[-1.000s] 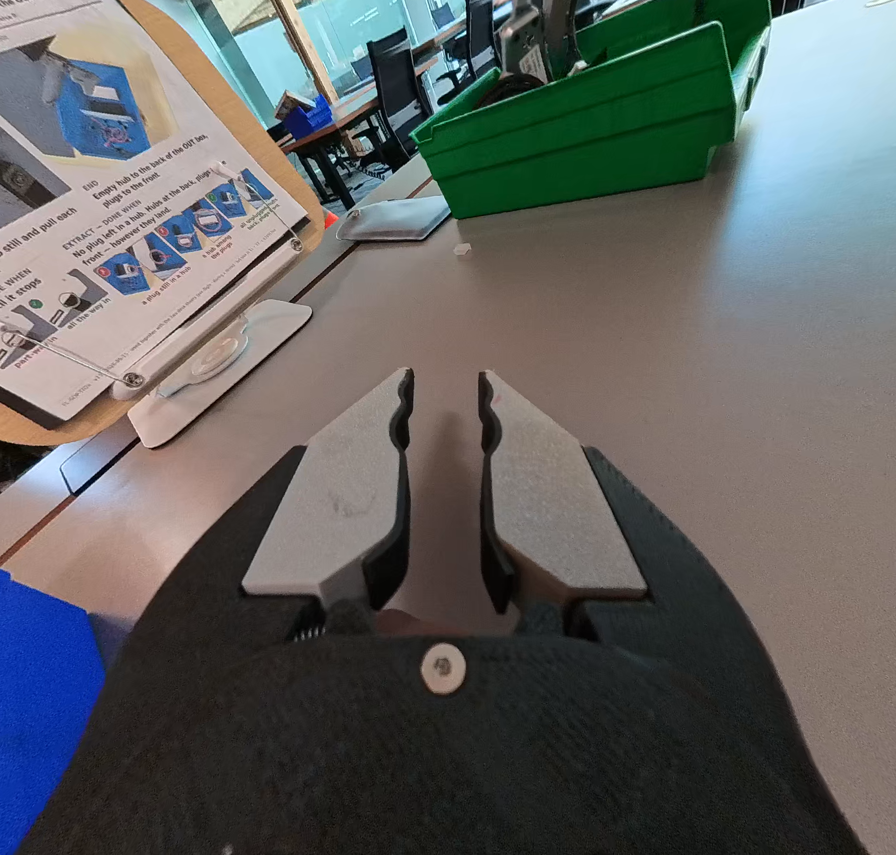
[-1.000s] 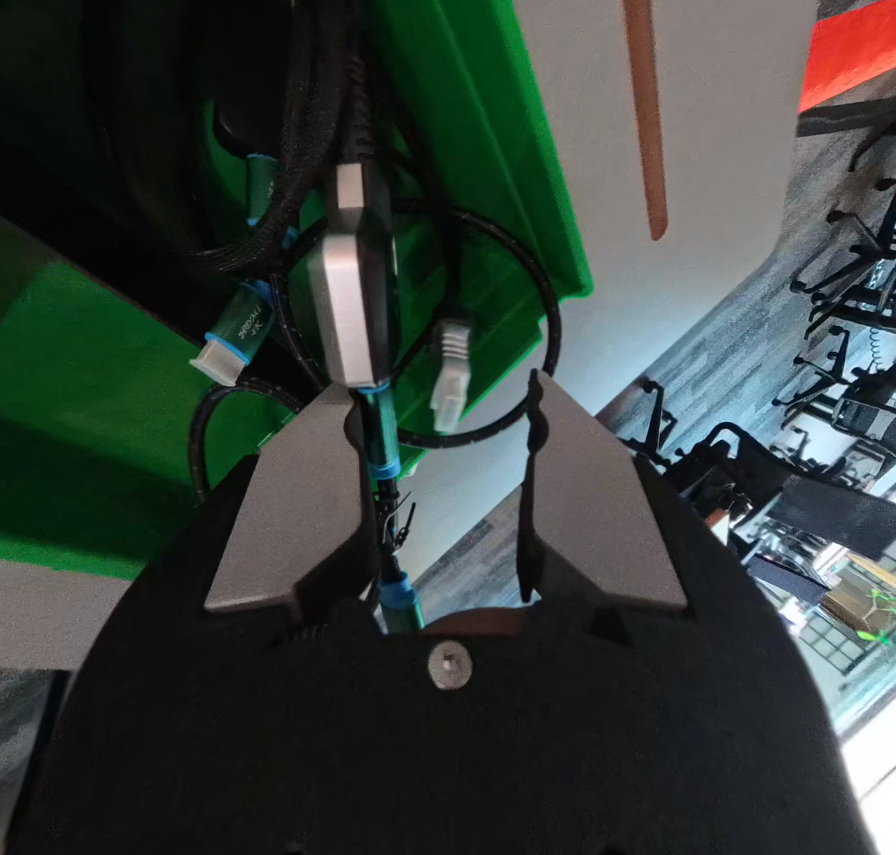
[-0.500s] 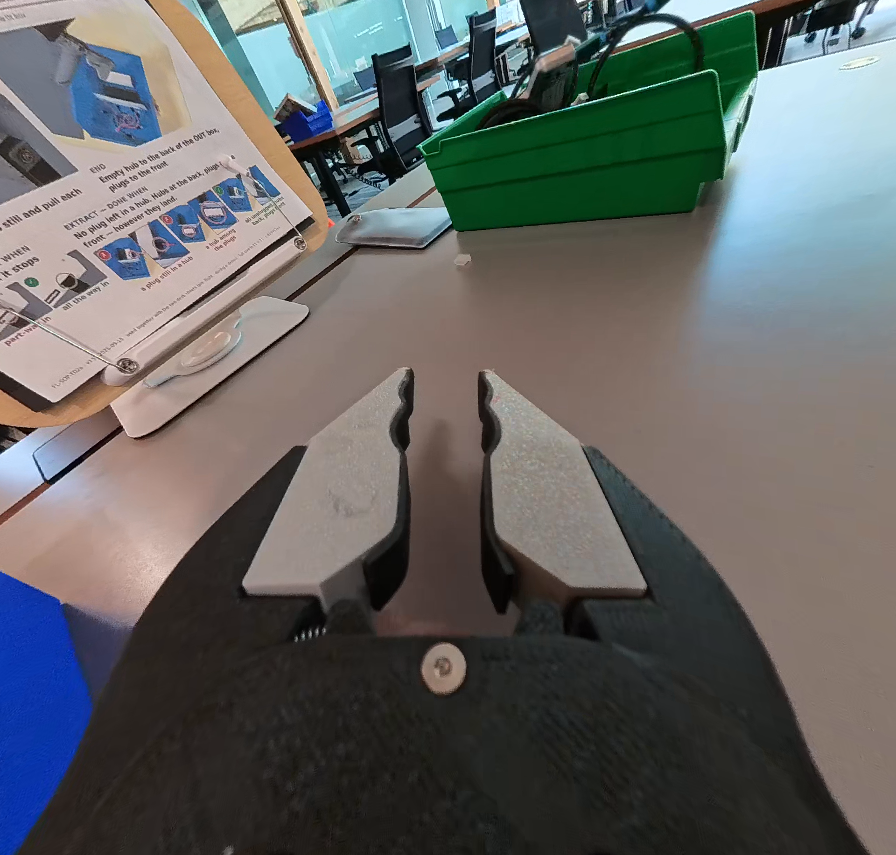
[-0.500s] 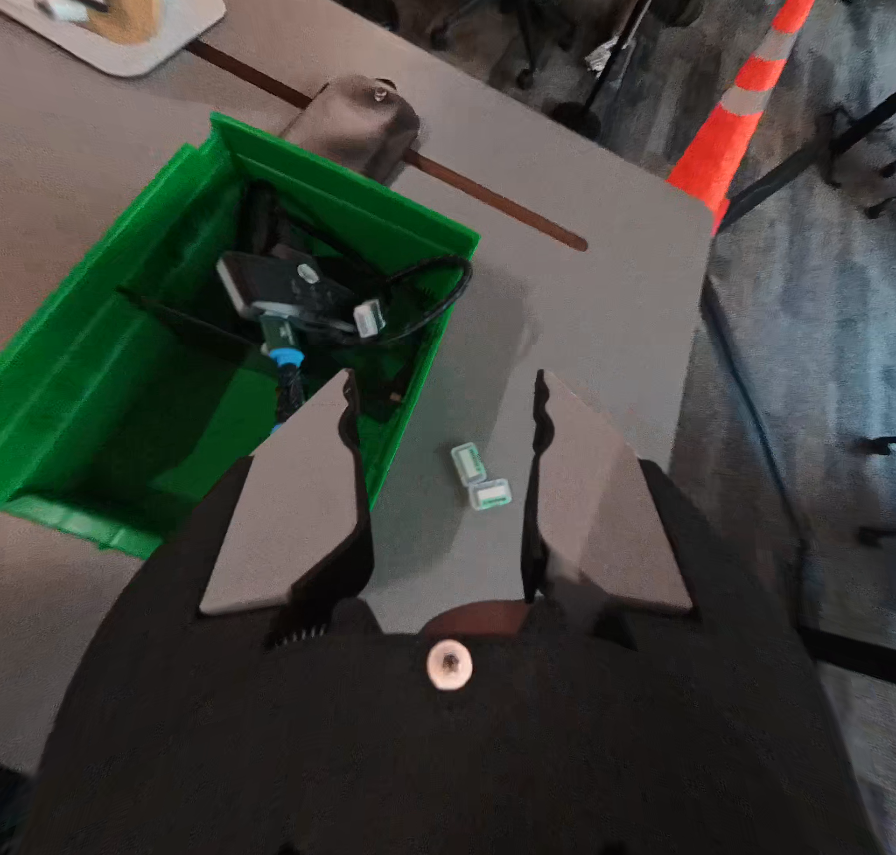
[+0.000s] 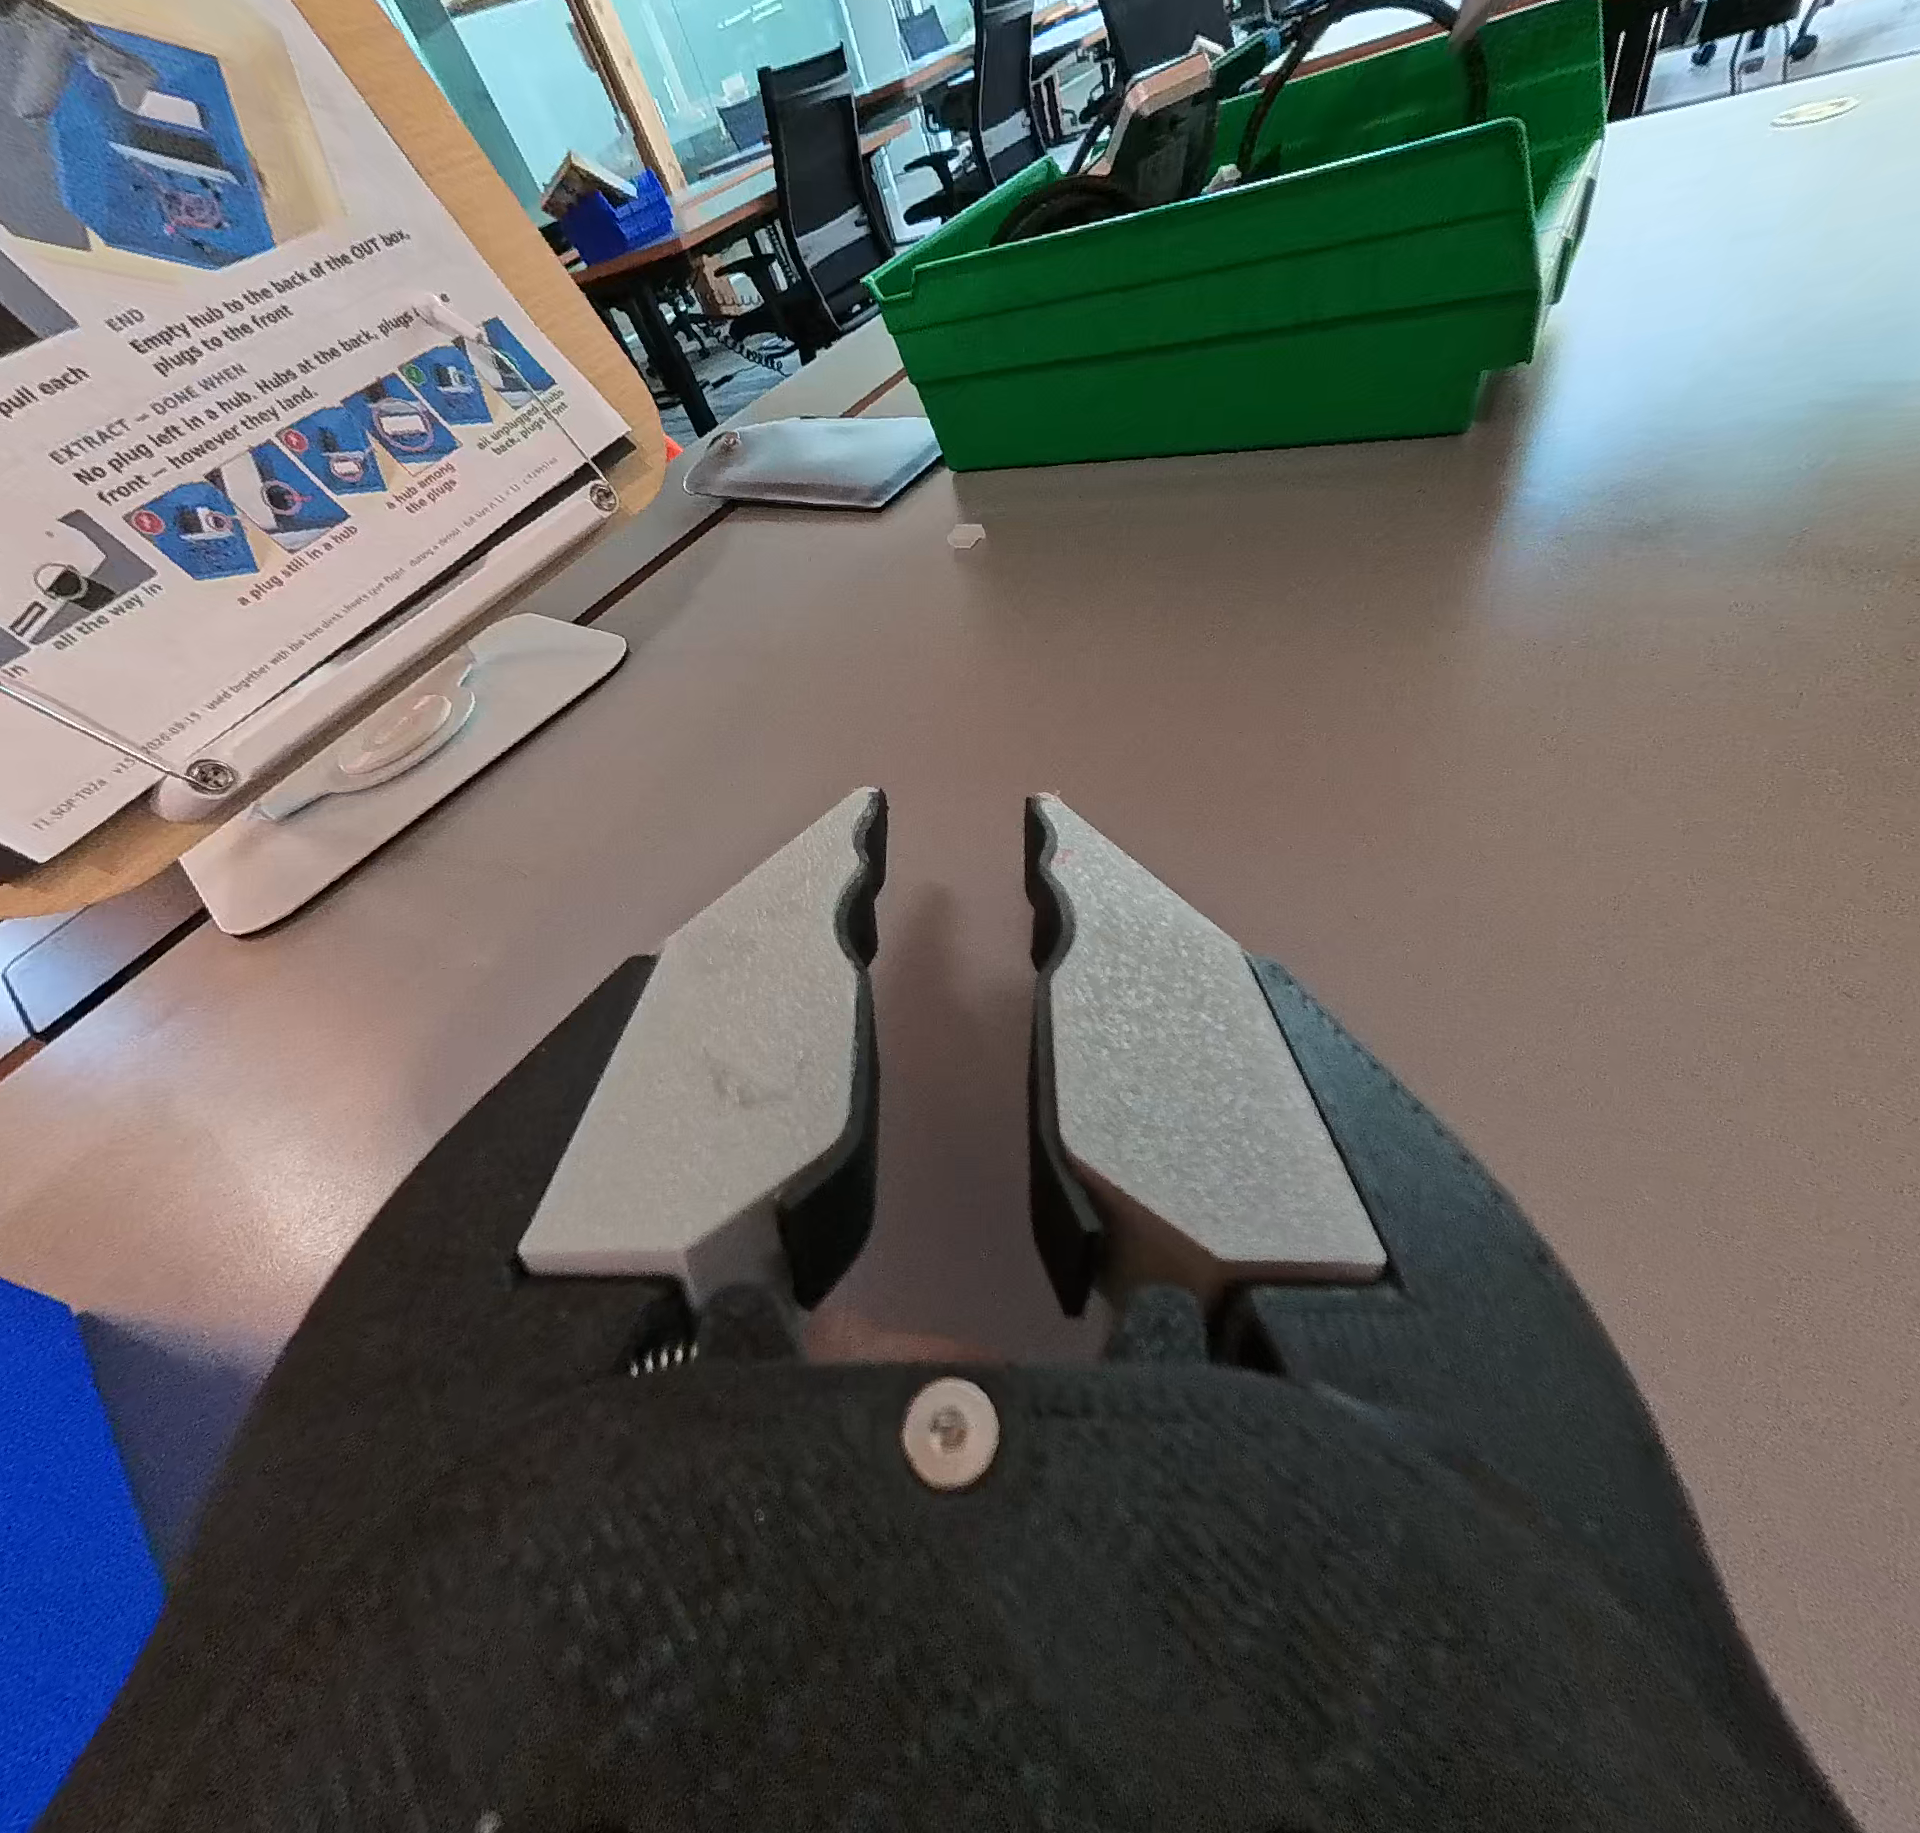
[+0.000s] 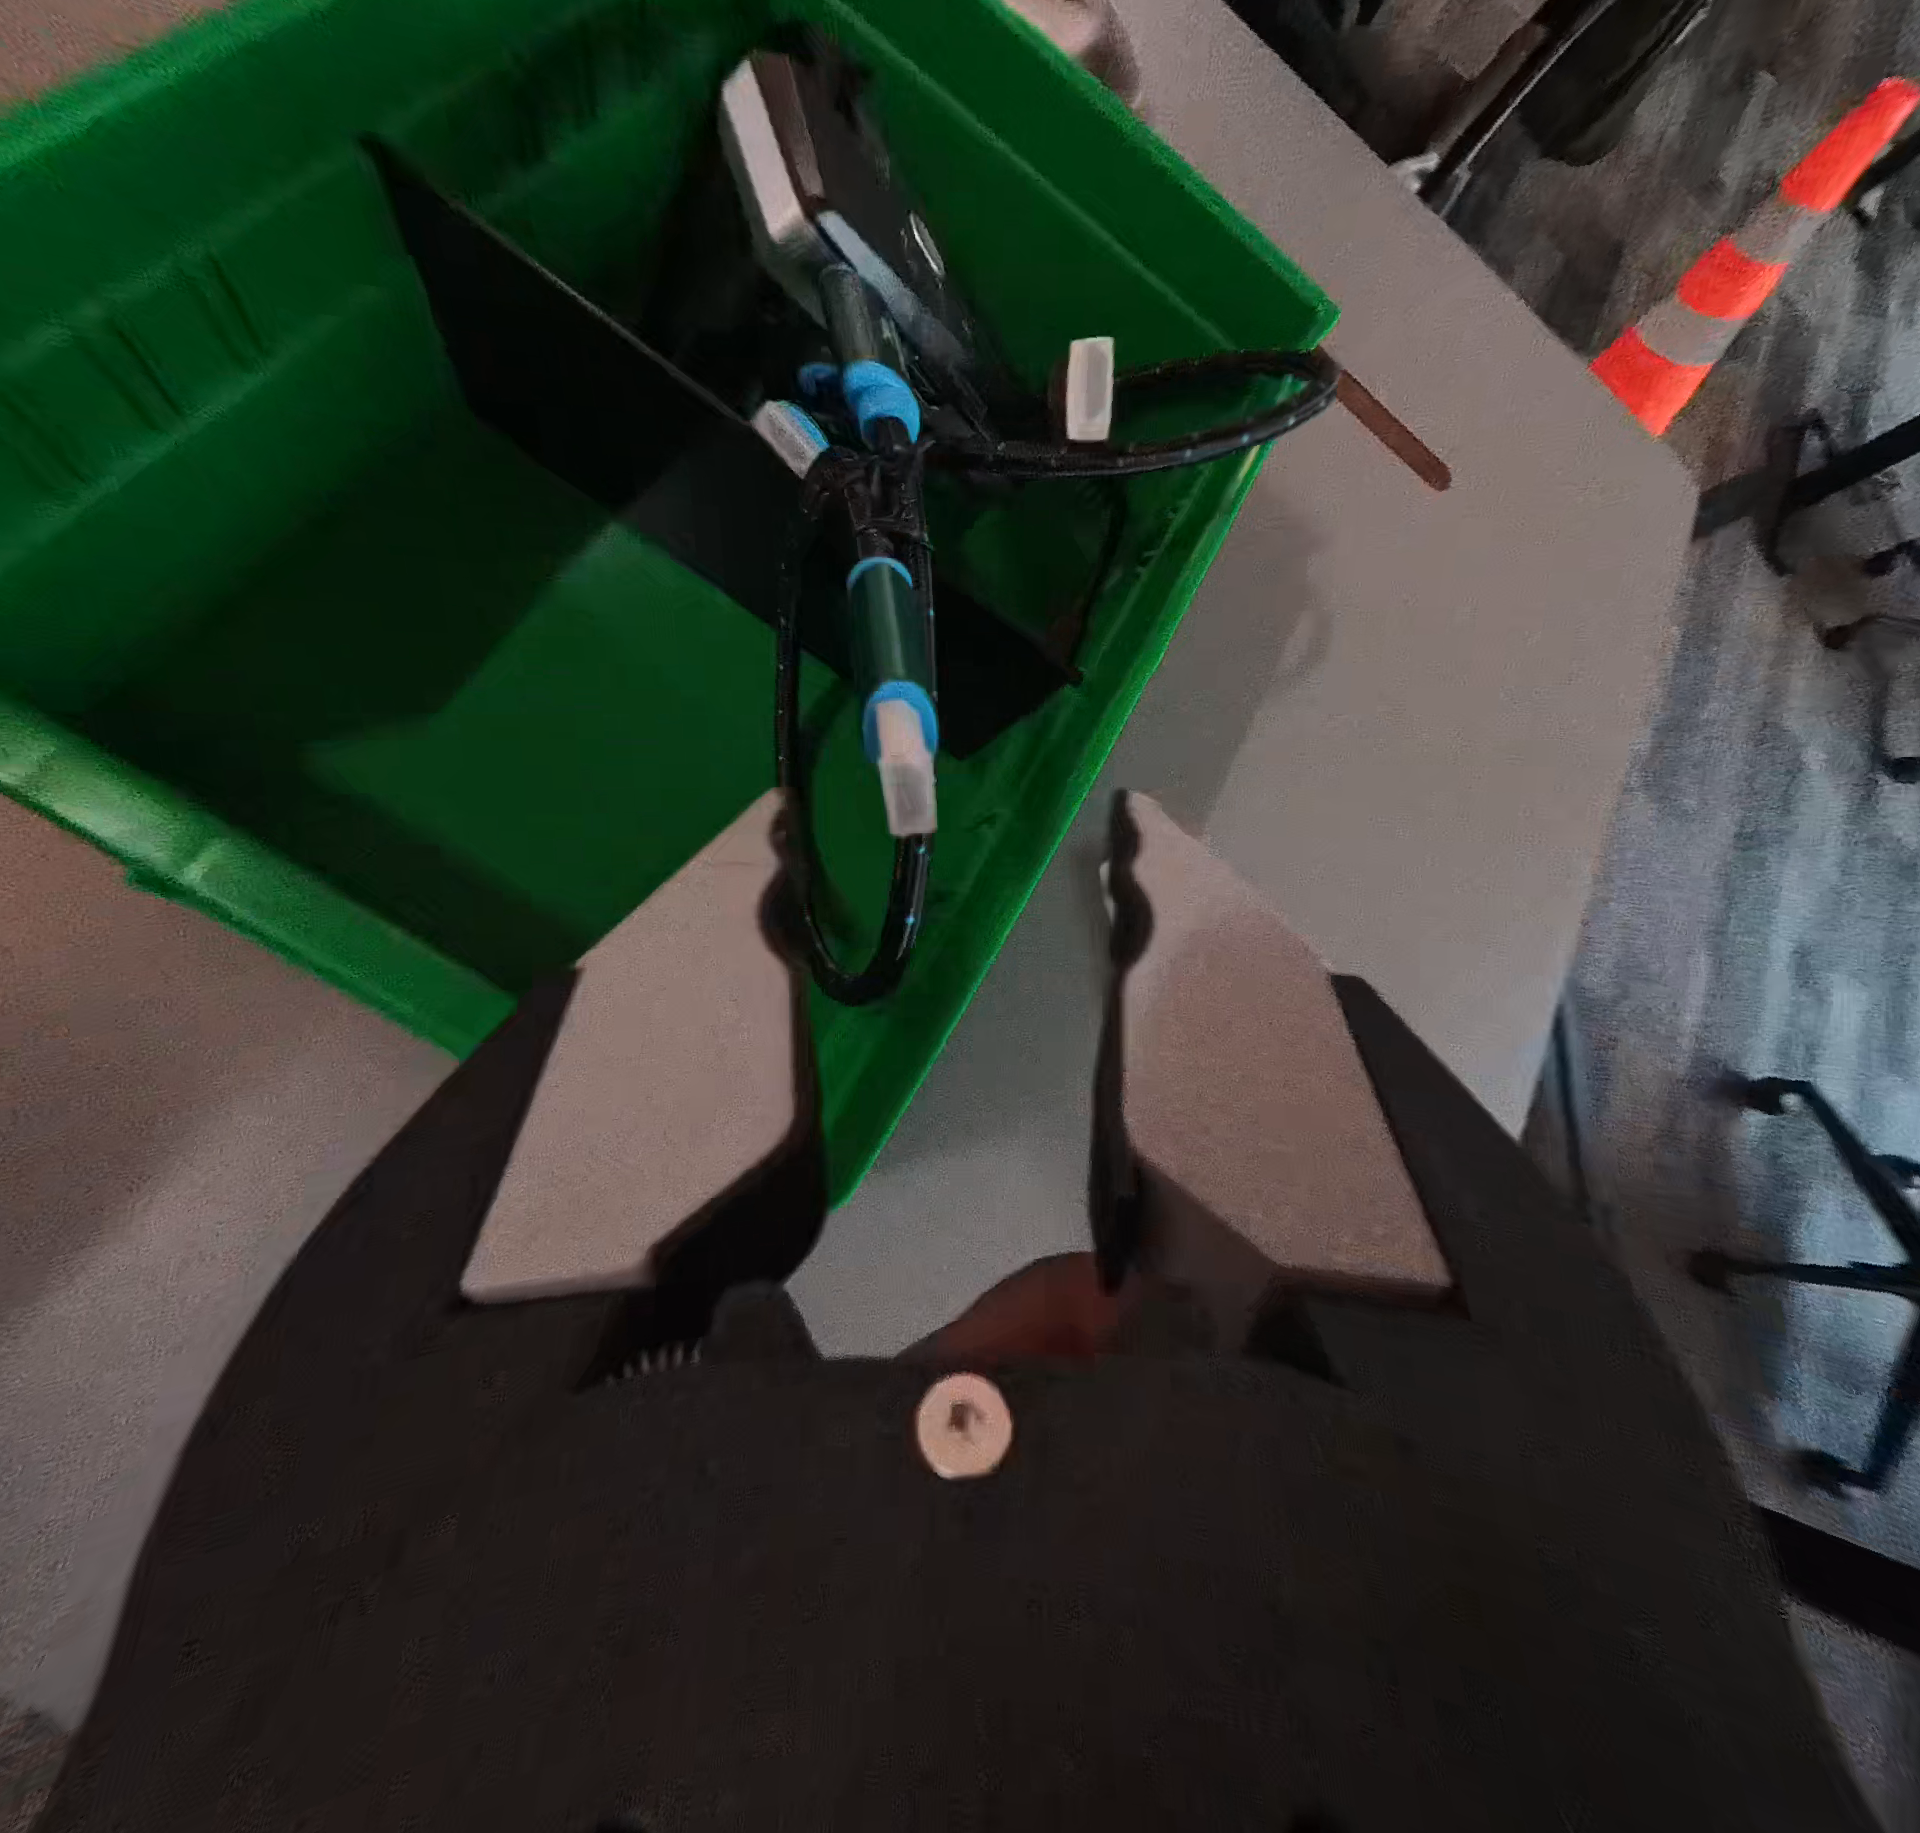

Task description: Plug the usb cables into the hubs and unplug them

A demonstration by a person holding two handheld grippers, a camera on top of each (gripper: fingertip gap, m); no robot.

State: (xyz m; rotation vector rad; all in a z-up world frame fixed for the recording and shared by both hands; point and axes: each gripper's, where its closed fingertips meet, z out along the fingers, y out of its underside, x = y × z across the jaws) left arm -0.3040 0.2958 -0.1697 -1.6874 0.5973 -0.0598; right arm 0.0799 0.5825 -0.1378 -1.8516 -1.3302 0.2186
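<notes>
Left tongs (image 5: 954,809): low over bare grey bench (image 5: 1455,744), jaws parted by a narrow gap, nothing between them, touching nothing.

Left of them: printed sheet (image 5: 260,412) on a wooden-backed stand (image 5: 613,360) with a white foot (image 5: 416,744), held by wire clips. Blue patch (image 5: 52,1534) at lower-left edge; kind not discernible.

Far end of bench: green bin (image 5: 1226,329), well apart from left tongs. Grey flat plate (image 5: 821,458) just beside its near-left corner. Small white bit (image 5: 964,535) on bench in front of bin. Office chairs (image 5: 821,183) and further tables behind.

Right tongs (image 6: 945,812): above the bin's (image 6: 312,495) corner, looking down into it, jaws wide apart. Thin black cable loop (image 6: 862,952) passing by left finger (image 6: 665,1056), whether touching it cannot be told; no grip on it visible.

Bin contents, by right wrist view:
- Black divider (image 6: 582,401) across the bin; near compartment bare green floor.
- Grey hub (image 6: 769,162) standing tilted in far compartment against the rear wall.
- Dark green plug (image 6: 894,671) with blue rings and a pale metal tip, hanging just ahead of the right tongs, over the divider.
- White plug (image 6: 1089,386) on black braided cable (image 6: 1195,433) that loops over the bin's right rim.
- Cables knotted together at centre, below the hub.

Beyond the bench edge: grey carpet (image 6: 1714,848), orange-and-grey cone (image 6: 1756,256), dark chair bases.
</notes>
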